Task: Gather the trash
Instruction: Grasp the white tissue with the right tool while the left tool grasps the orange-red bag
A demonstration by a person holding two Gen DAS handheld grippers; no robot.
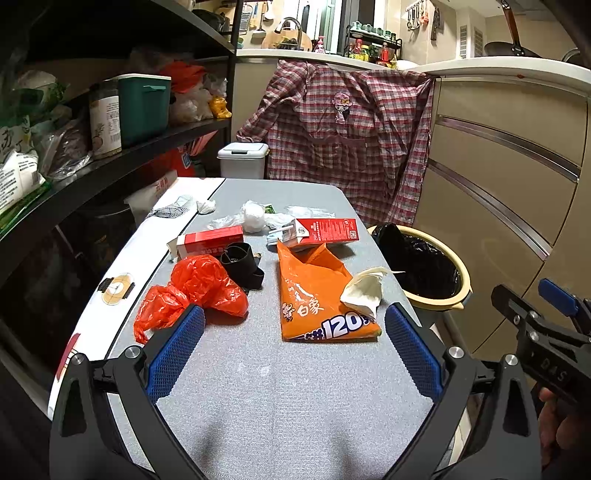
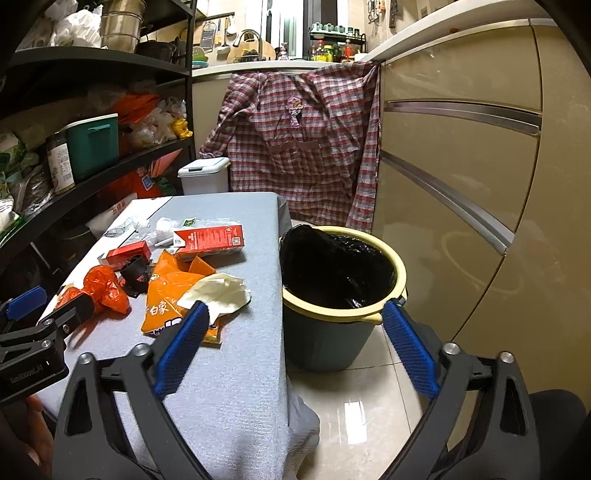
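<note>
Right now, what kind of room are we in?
Most likely a home kitchen. There's a sink faucet on the back counter, a rack of sauce bottles beside it, and utensils hanging on the wall. Storage shelves packed with food stand on the left.

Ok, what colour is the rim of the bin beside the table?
Pale yellow rim on a dark grey-green bin with a black liner; clearest in the right wrist view.

The tabletop [image 1: 258, 369] wears a grey woven cloth, rough and matt. The orange snack bag [image 1: 314, 295] and the crumpled red bag [image 1: 199, 284] are glossy thin plastic; the red carton [image 1: 325, 230] is printed card. The bin [image 2: 325, 332] is smooth plastic with a shiny black liner [image 2: 332, 269]. Floor tiles [image 2: 362, 406] gleam, polished
</note>
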